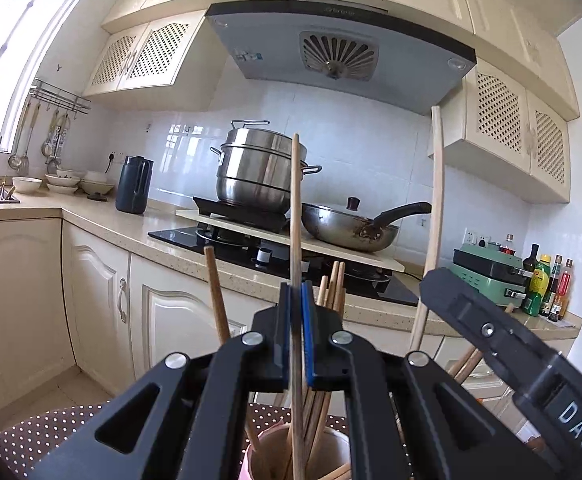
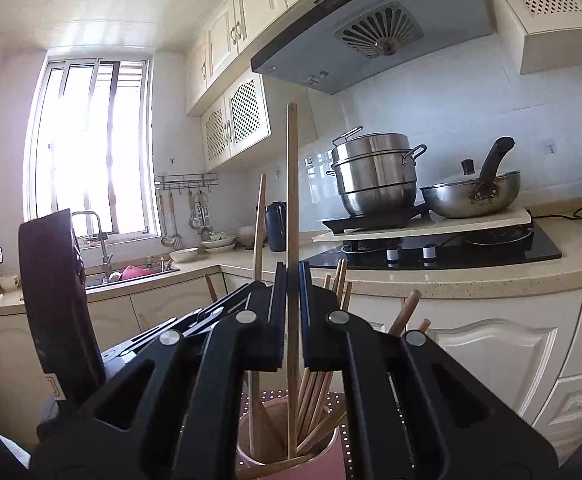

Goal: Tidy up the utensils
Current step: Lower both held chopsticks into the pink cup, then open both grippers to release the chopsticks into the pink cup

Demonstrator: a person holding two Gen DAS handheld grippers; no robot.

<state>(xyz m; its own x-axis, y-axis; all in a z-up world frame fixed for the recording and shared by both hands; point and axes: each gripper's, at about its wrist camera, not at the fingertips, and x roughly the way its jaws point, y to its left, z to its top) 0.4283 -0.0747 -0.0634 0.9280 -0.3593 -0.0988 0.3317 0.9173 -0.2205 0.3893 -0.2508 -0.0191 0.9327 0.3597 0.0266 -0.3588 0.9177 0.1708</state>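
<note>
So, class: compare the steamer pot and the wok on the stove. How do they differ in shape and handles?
The steamer pot is tall and stacked in tiers; the wok is shallow and wide. The steamer pot has small metal loop handles at its sides; the wok has one long dark handle sticking up. The steamer pot sits left of the wok. Both are shiny metal.

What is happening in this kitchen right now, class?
Someone is sorting chopsticks with two handheld grippers. The left gripper is shut on one upright chopstick, and the right gripper is shut on another chopstick. Both sticks reach down into a pink holder cup that already holds a bundle of chopsticks. The cup stands on a dotted cloth.
</note>
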